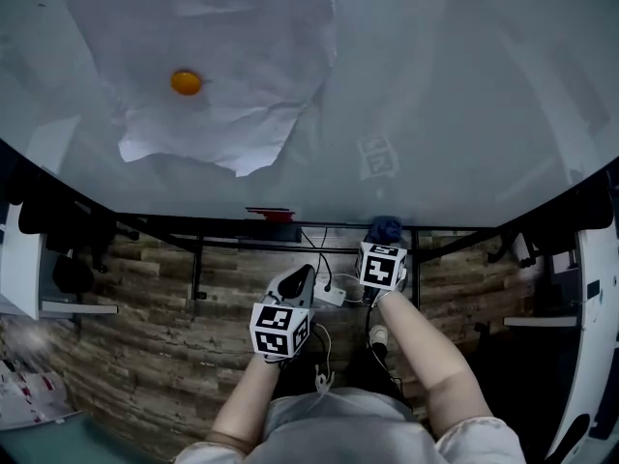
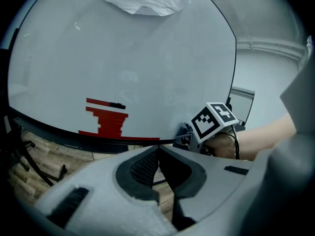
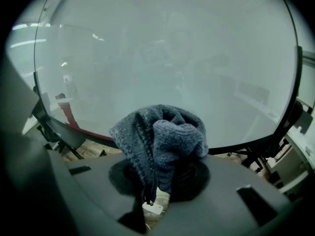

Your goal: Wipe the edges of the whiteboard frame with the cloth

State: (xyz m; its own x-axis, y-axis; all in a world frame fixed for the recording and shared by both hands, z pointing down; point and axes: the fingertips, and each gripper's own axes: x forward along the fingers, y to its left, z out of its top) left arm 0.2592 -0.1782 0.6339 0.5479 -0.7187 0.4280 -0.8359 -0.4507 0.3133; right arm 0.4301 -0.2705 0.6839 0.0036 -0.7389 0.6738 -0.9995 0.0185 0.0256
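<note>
The right gripper (image 3: 162, 178) is clamped on the grey cloth (image 3: 160, 136), just below the whiteboard frame (image 1: 193, 219) at lower centre of the head view. The left gripper (image 2: 158, 166) is closed, empty. Best to press the cloth's bulk onto the bottom rail and slide steadily

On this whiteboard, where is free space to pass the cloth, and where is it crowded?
Bare: the right half of the whiteboard, beyond the paper sheet, and the band between that sheet and the bottom frame. Crowded: upper left, under the sheet and orange magnet; the frame's middle, by a red object.
</note>
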